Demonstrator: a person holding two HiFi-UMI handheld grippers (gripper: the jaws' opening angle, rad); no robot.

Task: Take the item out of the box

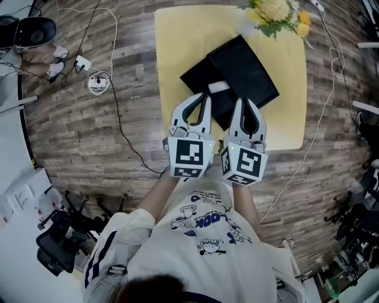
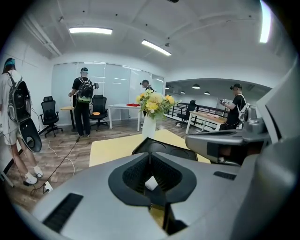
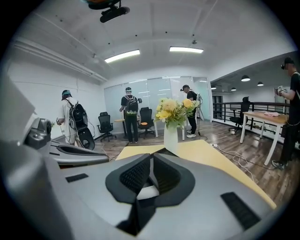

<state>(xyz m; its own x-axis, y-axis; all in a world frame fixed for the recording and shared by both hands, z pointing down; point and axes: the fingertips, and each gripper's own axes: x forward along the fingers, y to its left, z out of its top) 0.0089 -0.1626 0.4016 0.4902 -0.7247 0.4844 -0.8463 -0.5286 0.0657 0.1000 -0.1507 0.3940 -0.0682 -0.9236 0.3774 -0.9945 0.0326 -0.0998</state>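
A flat black box [image 1: 246, 68] lies open on the yellow table [image 1: 177, 41], its second black half [image 1: 198, 76] spread to the left. A small white item [image 1: 218, 87] rests at the box's near side. My left gripper [image 1: 206, 96] is shut and empty, its tips just short of the white item. Beside it my right gripper [image 1: 241, 102] is also shut, over the box's near edge. In the left gripper view the shut gripper [image 2: 149, 155] frames the white item [image 2: 151, 183] and the box [image 2: 161, 149]. The right gripper [image 3: 151, 157] shows the white item [image 3: 147, 192] through its jaws.
A white vase of yellow flowers [image 1: 273, 15] stands at the table's far edge, behind the box. Cables and a power strip [image 1: 99, 81] lie on the wooden floor to the left. Several people [image 2: 84, 105] and office chairs are across the room.
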